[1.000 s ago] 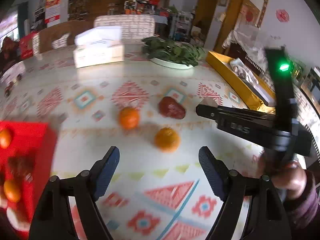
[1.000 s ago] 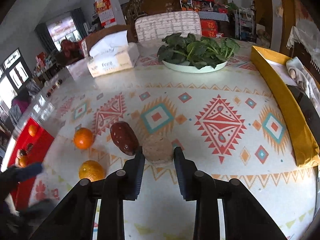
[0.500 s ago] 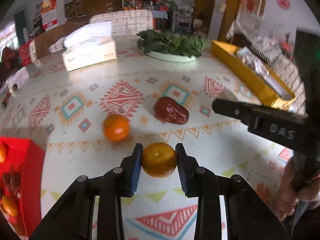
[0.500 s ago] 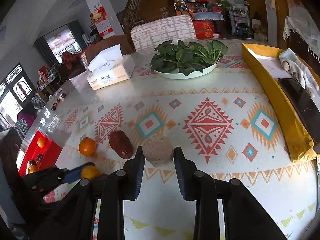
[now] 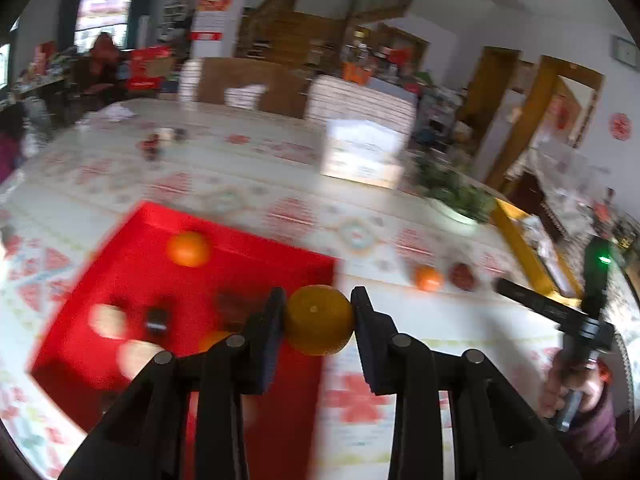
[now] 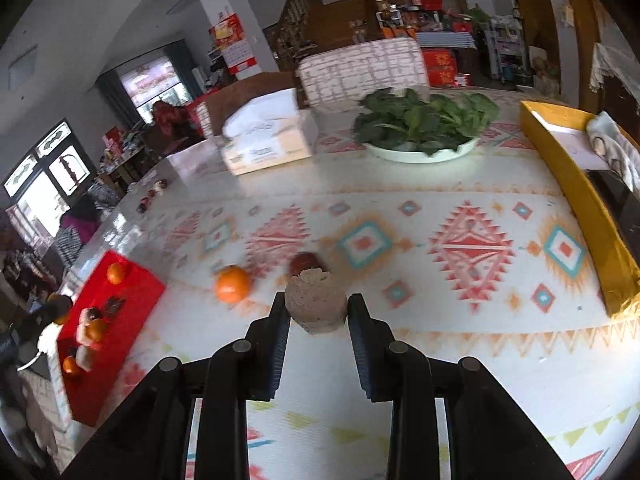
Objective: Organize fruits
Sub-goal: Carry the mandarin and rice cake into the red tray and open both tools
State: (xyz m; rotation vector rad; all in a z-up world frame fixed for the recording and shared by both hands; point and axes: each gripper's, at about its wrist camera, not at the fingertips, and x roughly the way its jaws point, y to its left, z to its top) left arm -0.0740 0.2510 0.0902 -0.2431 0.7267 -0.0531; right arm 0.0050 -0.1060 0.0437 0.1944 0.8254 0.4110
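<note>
moved: my left gripper (image 5: 319, 322) clamped the orange (image 5: 319, 319), carried it left
tray: red tray (image 5: 120, 276) directly left
right: right gripper (image 6: 318, 312) clenched on brown lump (image 6: 316, 301)

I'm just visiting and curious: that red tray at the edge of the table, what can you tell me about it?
The red tray is a flat, bright red rectangle with a low rim, lying on the patterned tablecloth near the table's left edge. It looks like plastic or card; I cannot tell which. Fruit already sits in it: several small oranges, some pale round pieces and a few dark ones, blurred. Nothing grips the tray. The left tool holds another orange in front of its near right corner.
</note>
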